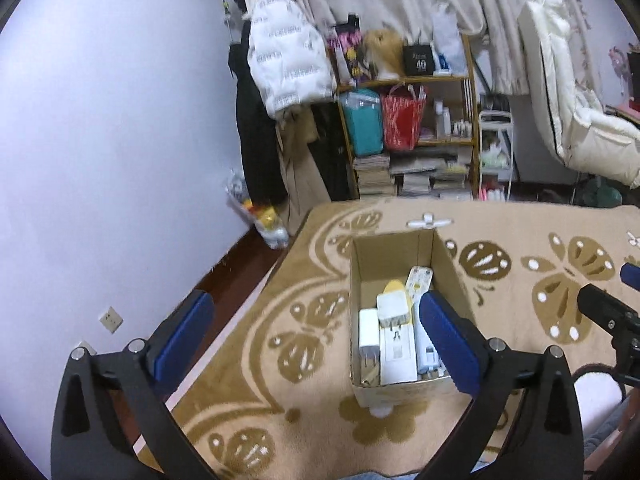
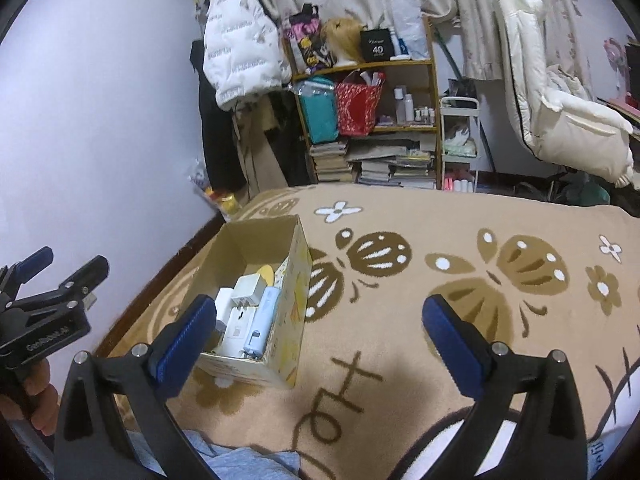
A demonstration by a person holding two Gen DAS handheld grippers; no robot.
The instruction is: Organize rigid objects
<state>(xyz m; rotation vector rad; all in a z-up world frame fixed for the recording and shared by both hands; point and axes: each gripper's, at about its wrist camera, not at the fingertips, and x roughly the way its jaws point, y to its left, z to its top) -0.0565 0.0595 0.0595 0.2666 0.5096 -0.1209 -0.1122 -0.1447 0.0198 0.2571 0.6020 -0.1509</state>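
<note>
An open cardboard box (image 1: pixel 390 258) stands on the butterfly-patterned blanket; it also shows in the right wrist view (image 2: pixel 296 300). Inside lie white chargers (image 1: pixel 369 334), a white carton (image 1: pixel 396 354), a pale blue device (image 2: pixel 262 320) and a yellow-topped item (image 1: pixel 394 286). My left gripper (image 1: pixel 316 324) is open and empty, held above the blanket left of the box, its right finger overlapping the box. My right gripper (image 2: pixel 316 326) is open and empty, to the right of the box. The left gripper also appears in the right wrist view (image 2: pixel 52 280) at the left edge.
The blanket (image 2: pixel 420 232) covers a bed whose left edge runs beside a white wall. Behind it stand a wooden shelf (image 1: pixel 408 80) with bags, bottles and book stacks, hanging jackets (image 1: pixel 284 60) and a white chair (image 1: pixel 568 120). A wall socket (image 1: pixel 111 319) sits low left.
</note>
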